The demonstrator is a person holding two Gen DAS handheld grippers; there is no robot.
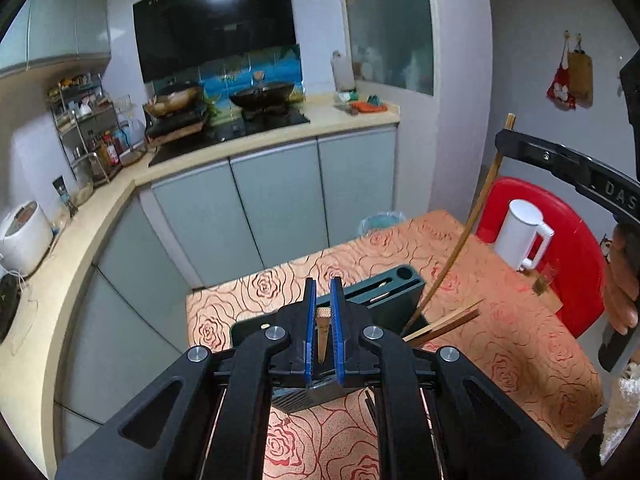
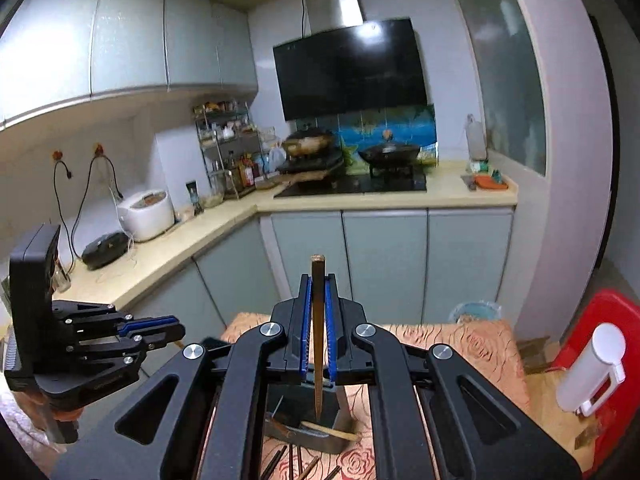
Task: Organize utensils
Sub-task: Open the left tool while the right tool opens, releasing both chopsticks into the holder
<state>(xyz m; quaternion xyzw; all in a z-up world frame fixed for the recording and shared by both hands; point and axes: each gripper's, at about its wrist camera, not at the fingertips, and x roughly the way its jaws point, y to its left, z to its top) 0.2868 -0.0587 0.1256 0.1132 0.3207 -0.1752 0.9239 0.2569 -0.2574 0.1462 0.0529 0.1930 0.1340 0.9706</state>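
We see the left gripper (image 1: 324, 320) clamped on a short brown chopstick (image 1: 322, 334), pale at its blunt end, low in the centre of the left wrist view. The right gripper (image 2: 318, 320) pinches a long dark-brown chopstick (image 2: 317, 340), tapering downward, centre of its frame. Below stands the dark grey utensil holder (image 1: 384, 292) on the rose-patterned tablecloth (image 1: 500, 320), with more chopsticks (image 1: 444, 324) jutting from it.
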